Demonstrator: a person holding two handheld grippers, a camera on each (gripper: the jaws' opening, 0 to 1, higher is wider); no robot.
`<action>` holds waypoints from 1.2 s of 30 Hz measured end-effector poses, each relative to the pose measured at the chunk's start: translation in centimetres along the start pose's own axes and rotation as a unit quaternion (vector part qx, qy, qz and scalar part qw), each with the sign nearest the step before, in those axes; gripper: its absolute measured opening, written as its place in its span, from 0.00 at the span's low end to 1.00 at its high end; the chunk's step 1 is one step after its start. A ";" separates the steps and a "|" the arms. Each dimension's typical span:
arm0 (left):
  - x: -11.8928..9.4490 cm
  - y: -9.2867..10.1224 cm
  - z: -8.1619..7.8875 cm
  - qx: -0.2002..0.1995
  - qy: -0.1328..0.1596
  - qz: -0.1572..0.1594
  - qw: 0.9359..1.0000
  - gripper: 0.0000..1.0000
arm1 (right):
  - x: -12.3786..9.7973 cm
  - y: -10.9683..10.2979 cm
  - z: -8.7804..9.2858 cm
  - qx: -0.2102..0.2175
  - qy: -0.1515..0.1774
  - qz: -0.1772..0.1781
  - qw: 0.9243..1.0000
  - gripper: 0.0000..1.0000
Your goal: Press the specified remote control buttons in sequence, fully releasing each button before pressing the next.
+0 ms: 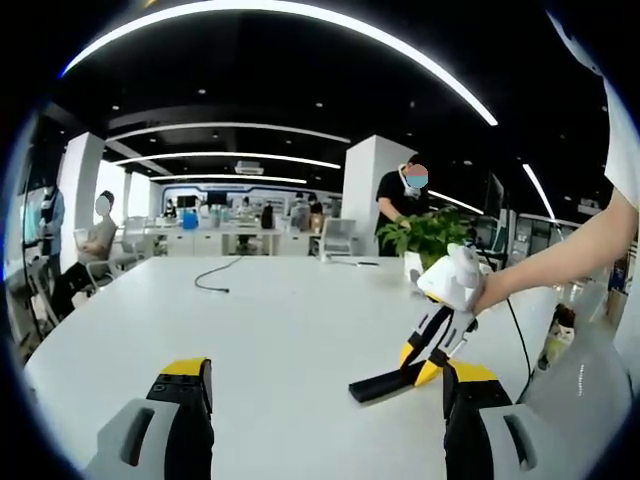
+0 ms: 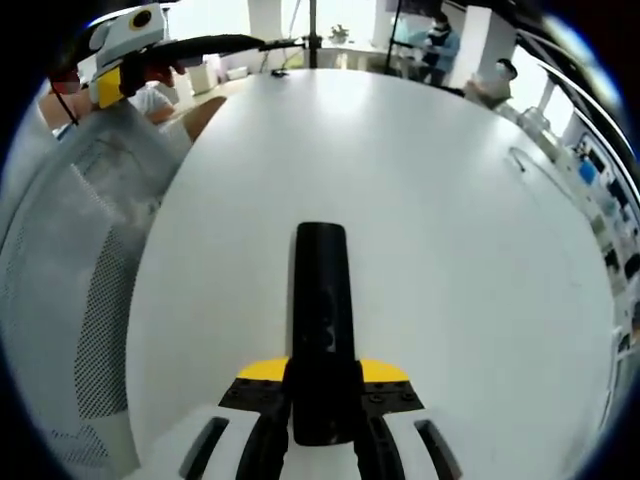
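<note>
The right gripper point(image 2: 320, 415) has its black, yellow-tipped jaws clamped on the near end of a long black plastic remote control point(image 2: 322, 320), which juts straight ahead of it over the white oval table point(image 2: 450, 250). In the left gripper view the same remote point(image 1: 385, 383) slants down to the tabletop, held by the right gripper point(image 1: 425, 362). The left gripper point(image 1: 325, 400) hovers with jaws wide apart, gripping nothing. Beyond the right gripper stands a white pot holding a leafy green plant point(image 1: 428, 235).
</note>
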State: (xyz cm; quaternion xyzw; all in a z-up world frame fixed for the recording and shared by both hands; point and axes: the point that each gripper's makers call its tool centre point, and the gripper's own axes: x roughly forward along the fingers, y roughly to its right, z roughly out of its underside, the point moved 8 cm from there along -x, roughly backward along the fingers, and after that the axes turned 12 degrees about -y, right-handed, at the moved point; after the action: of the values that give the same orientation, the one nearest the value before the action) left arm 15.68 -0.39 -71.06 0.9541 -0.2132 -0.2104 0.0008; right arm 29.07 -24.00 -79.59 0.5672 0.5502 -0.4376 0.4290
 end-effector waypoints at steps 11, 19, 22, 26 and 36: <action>0.0 -0.1 0.0 -0.002 0.002 -0.002 1.000 1.00 | 0.0 1.3 0.0 -0.001 0.000 -0.002 1.000 0.21; -0.1 -0.1 -0.1 -0.001 0.003 -0.003 1.000 1.00 | 0.0 1.9 -0.2 -0.003 -0.002 -0.003 1.000 0.21; 0.0 -0.1 0.0 -0.001 0.002 -0.002 1.000 1.00 | 0.0 2.2 -0.2 -0.004 -0.001 -0.003 1.000 0.21; 0.0 0.0 -0.1 0.000 0.002 -0.002 1.000 1.00 | 0.0 2.6 -0.3 -0.005 -0.002 -0.004 1.000 0.21; -0.1 -0.1 -0.1 0.001 0.004 -0.004 1.000 1.00 | 0.1 3.6 -0.5 -0.007 -0.009 -0.005 1.000 0.21</action>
State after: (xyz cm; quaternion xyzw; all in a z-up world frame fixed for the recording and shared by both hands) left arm 15.70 -0.29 -70.92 0.9558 -0.2093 -0.2065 0.0001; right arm 32.72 -23.60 -79.50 0.5577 0.5519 -0.4412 0.4356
